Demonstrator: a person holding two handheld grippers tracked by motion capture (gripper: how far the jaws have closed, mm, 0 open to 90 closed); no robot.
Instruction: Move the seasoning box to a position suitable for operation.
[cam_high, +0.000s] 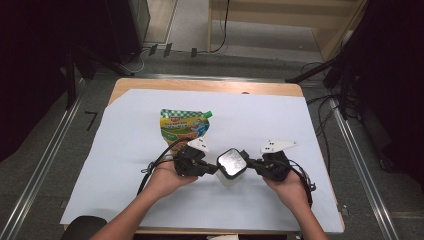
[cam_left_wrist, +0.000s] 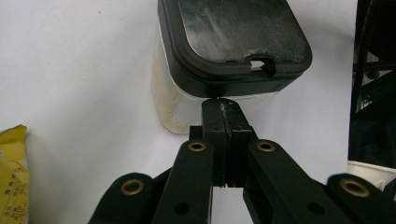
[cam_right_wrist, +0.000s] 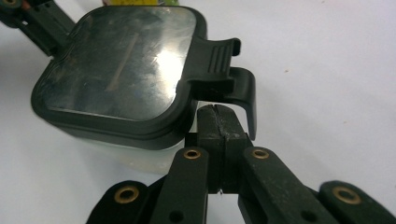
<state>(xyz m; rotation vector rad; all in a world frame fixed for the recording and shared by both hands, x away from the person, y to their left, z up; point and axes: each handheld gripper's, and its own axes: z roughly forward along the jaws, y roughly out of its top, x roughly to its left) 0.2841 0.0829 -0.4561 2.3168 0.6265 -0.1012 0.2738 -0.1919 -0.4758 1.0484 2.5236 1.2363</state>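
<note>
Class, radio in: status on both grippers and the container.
Left gripper and right gripper shut, empty, flanking lidded container. Pouch behind, not blocking.

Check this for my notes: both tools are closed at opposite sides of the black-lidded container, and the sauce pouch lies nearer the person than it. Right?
Not quite. In the high view the sauce pouch lies beyond the container, farther from the person. The left tool and right tool are closed at its opposite sides.
</note>
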